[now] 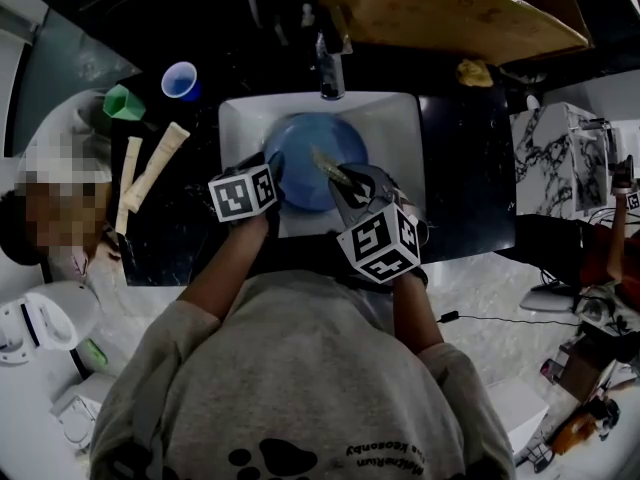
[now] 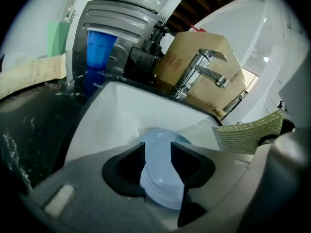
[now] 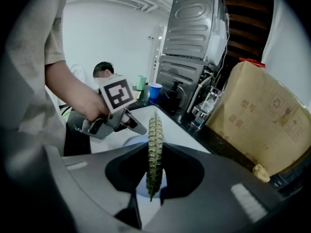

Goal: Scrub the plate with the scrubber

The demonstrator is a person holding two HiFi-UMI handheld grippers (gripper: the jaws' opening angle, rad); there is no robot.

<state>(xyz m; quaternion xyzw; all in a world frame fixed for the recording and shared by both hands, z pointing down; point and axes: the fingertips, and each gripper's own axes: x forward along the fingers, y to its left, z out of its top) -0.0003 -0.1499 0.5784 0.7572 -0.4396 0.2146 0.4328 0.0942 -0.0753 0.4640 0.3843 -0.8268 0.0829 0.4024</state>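
A round blue plate (image 1: 300, 153) lies in the white sink (image 1: 400, 118). In the left gripper view the plate (image 2: 160, 171) shows below, through the gap between the jaws. My left gripper (image 1: 274, 171) hovers over the plate's left rim, open, its pads clear of the plate. My right gripper (image 1: 347, 182) is over the plate's right side, shut on the green-yellow scrubber (image 1: 328, 165). That scrubber (image 3: 154, 149) stands edge-on between the right jaws. It also appears as a flat mesh pad (image 2: 250, 130) at the right of the left gripper view.
A chrome faucet (image 1: 330, 63) stands at the sink's back edge. On the dark counter to the left are a blue cup (image 1: 181, 80), a green cup (image 1: 122, 103) and two tubes (image 1: 155, 168). A cardboard box (image 1: 450, 8) and a yellow sponge (image 1: 475, 71) are behind right.
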